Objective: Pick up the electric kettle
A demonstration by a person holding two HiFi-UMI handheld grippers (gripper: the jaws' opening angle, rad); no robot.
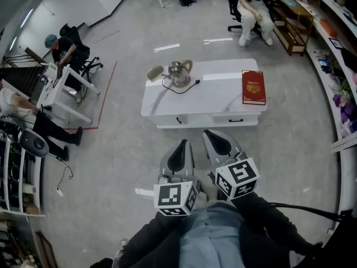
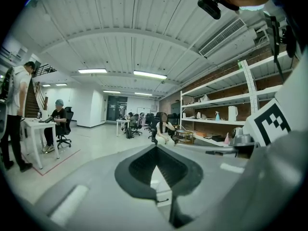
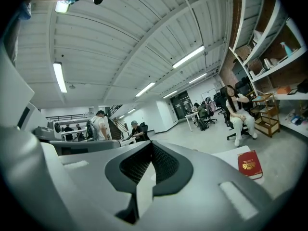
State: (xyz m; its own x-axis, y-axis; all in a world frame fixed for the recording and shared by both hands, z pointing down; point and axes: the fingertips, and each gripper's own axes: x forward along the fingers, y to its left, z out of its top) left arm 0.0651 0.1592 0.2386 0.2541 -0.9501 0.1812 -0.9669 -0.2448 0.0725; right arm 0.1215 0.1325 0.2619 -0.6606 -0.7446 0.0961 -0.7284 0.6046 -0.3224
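Note:
The electric kettle [image 1: 178, 73], shiny steel with a beige handle, stands at the far left of a low white table [image 1: 217, 96]. A beige round piece [image 1: 155, 72] lies beside it, and its black cord [image 1: 184, 89] trails over the tabletop. Both grippers hang in front of my body, well short of the table and apart from the kettle. My left gripper [image 1: 179, 148] [image 2: 155, 149] is shut and holds nothing. To its right, my right gripper [image 1: 217, 141] [image 3: 151, 147] is also shut and empty. The kettle shows in neither gripper view.
A red book [image 1: 253, 86] [image 3: 249, 163] lies at the table's right end. Grey floor separates me from the table. A white desk [image 1: 58, 96] with people at it stands left, a seated person [image 1: 251, 10] is beyond the table, and shelves [image 1: 334, 54] line the right wall.

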